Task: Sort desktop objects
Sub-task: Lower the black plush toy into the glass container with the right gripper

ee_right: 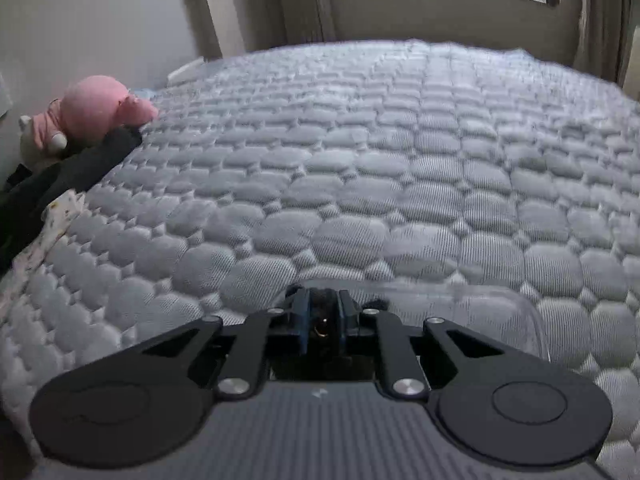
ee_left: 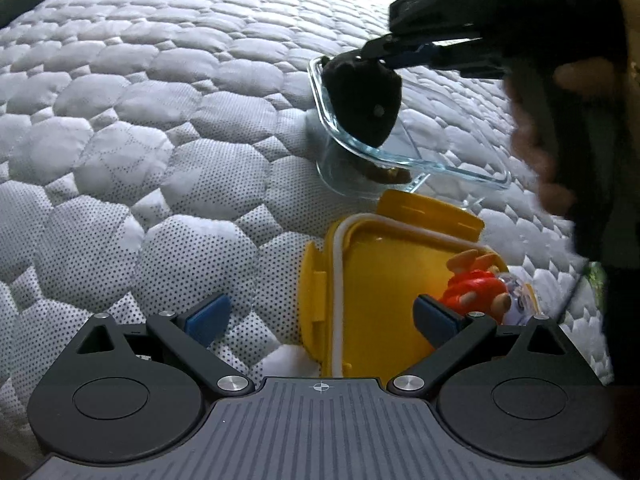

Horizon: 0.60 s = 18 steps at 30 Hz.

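Note:
In the left wrist view my left gripper (ee_left: 322,318) is open and empty, low over the quilted mattress, its right finger over a yellow lid (ee_left: 376,280). A small red and orange toy figure (ee_left: 476,284) lies on the lid. Beyond it stands a clear glass container (ee_left: 448,160) with something brown at its bottom. My right gripper (ee_left: 380,50) is shut on a black soft object (ee_left: 362,98) and holds it above the container's left rim. In the right wrist view the right gripper (ee_right: 323,320) is shut on that dark object (ee_right: 322,312), with the glass container's rim (ee_right: 520,300) below.
A grey quilted mattress (ee_right: 360,168) fills both views. A pink plush toy (ee_right: 100,108) and dark clothing (ee_right: 72,176) lie at its left edge by the wall. A window and curtains are behind the bed.

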### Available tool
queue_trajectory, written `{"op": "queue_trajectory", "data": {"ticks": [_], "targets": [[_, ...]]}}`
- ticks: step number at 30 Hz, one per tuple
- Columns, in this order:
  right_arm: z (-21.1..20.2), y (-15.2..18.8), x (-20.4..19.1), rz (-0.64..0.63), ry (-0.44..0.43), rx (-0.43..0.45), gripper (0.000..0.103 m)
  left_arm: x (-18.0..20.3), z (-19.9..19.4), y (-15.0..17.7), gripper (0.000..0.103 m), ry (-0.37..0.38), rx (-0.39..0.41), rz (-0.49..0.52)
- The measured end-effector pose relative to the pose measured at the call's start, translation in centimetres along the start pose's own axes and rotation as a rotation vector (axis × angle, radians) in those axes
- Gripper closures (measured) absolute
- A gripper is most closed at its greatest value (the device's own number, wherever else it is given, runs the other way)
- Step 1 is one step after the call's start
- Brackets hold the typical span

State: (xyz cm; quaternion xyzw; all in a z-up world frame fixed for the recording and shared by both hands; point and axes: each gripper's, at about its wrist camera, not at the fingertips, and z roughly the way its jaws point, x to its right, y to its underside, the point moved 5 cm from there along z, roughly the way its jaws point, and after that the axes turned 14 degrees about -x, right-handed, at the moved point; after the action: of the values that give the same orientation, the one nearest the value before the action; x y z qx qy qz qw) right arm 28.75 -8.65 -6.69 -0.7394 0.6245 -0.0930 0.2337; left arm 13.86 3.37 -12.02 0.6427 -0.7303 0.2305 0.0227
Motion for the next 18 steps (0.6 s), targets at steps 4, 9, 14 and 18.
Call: {"op": "queue_trajectory", "data": {"ticks": [4, 9, 14, 18], "targets": [[-2.8, 1.8, 0.1, -0.010, 0.000, -0.038, 0.084, -0.2, -0.2, -0.1, 0.002, 0.008, 0.013, 0.001], [-6.2, 3.8, 0.2, -0.019, 0.004, -0.072, 0.076, 0.1, 0.2, -0.5, 0.001, 0.031, 0.007, -0.015], [-3.7, -0.8, -0.8, -0.050, 0.085, 0.105, 0.070, 0.7, -0.1, 0.1, 0.000, 0.028, 0.006, 0.011], [1.3, -2.4, -0.9, -0.075, 0.080, 0.023, 0.076, -0.2, -0.4, 0.3, 0.000, 0.019, 0.014, -0.010]]}}
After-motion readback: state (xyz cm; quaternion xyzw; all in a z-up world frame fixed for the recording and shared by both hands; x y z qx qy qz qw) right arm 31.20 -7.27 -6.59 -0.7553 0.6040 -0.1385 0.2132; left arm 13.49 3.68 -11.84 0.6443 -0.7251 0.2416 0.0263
